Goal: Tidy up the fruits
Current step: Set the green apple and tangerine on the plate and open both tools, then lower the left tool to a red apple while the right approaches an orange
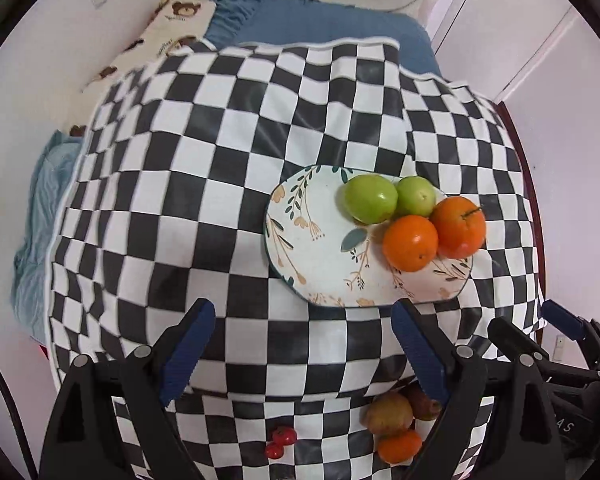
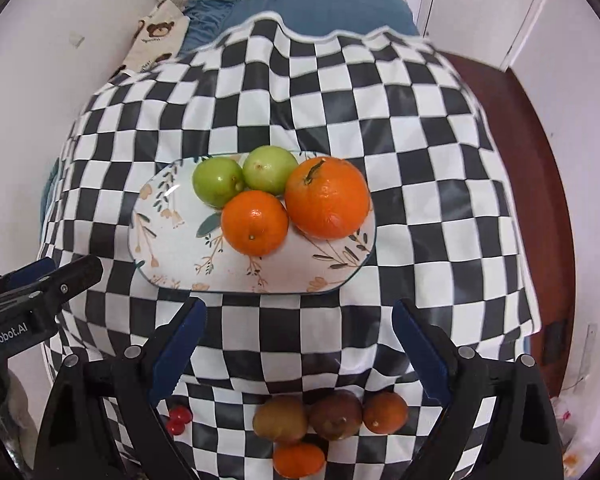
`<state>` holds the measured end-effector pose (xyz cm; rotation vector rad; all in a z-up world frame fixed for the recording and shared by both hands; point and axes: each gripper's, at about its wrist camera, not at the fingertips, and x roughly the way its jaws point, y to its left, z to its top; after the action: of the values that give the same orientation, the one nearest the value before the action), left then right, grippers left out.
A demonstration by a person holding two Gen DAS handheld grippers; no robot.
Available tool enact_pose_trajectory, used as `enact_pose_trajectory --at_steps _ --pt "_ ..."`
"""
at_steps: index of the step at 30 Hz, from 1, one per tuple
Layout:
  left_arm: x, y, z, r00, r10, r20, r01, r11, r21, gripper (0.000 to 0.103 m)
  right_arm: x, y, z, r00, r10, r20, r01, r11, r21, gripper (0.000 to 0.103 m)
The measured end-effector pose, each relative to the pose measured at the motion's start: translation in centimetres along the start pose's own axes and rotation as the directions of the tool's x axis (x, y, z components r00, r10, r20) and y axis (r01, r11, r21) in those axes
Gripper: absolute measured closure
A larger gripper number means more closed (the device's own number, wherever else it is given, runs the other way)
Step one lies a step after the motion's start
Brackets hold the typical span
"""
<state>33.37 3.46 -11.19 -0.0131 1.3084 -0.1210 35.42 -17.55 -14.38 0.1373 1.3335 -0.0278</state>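
We see a counter draped in a black-and-white checkered cloth [image 2: 420, 128], and on it an oval white ceramic plate with painted leaves and flowers [image 2: 172, 236]. Its left part lies bare. Toward the right side it holds, from left to right, a green round fruit [image 2: 217, 182] touching a second green fruit [image 2: 269, 170], then a small orange mandarin [image 2: 254, 222] in front of them, pressed against a larger orange with a short stem [image 2: 327, 198]. Off the plate, near the counter's close edge, lie two small red cherry-like fruits [image 2: 178, 420], then a brownish-green fruit [image 2: 280, 418], a dark brown fruit [image 2: 336, 416], a small orange-brown fruit [image 2: 385, 410] and another orange mandarin [image 2: 299, 460] just in front of them. Our left gripper [image 1: 302, 352] hovers with its blue-padded fingers [image 1: 188, 354] wide apart and empty; our right gripper [image 2: 300, 350] likewise has its fingers [image 2: 420, 348] spread apart, holding nothing.
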Motion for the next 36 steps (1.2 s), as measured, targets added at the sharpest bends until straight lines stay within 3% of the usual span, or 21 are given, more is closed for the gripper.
enact_pose_trajectory --at_steps 15,22,26,29,32,36 --pt "-6.7 -1.3 -5.6 0.993 -0.003 0.117 -0.002 0.999 0.047 0.013 -8.3 0.3 -5.0 0.986 -0.006 0.167 0.007 1.000 -0.009 0.007" --pt "-8.8 -2.0 -7.3 0.990 -0.027 0.141 0.019 0.998 0.058 0.013 -10.9 -0.6 -6.8 0.978 0.053 0.203 -0.062 0.997 0.038 0.007" --pt "-6.7 -3.0 -8.7 0.995 -0.055 0.080 0.048 0.995 0.088 0.011 -9.3 -2.2 -8.5 0.982 0.123 0.146 -0.138 0.985 0.099 0.007" --pt "-3.1 -4.1 -10.3 0.999 -0.054 0.000 0.054 0.991 0.120 0.007 -5.5 -4.3 -10.3 0.984 0.175 0.040 -0.179 0.967 0.181 0.007" --pt "1.2 -5.3 -11.9 0.994 -0.029 -0.107 0.044 0.989 0.141 0.007 -1.1 -6.7 -13.0 0.963 0.259 -0.069 -0.228 0.927 0.297 0.007" --pt "5.3 -5.8 -13.7 0.981 0.018 -0.193 0.010 0.990 0.142 0.007 4.9 -8.4 -17.2 0.915 0.360 -0.181 -0.260 0.871 0.418 0.007"
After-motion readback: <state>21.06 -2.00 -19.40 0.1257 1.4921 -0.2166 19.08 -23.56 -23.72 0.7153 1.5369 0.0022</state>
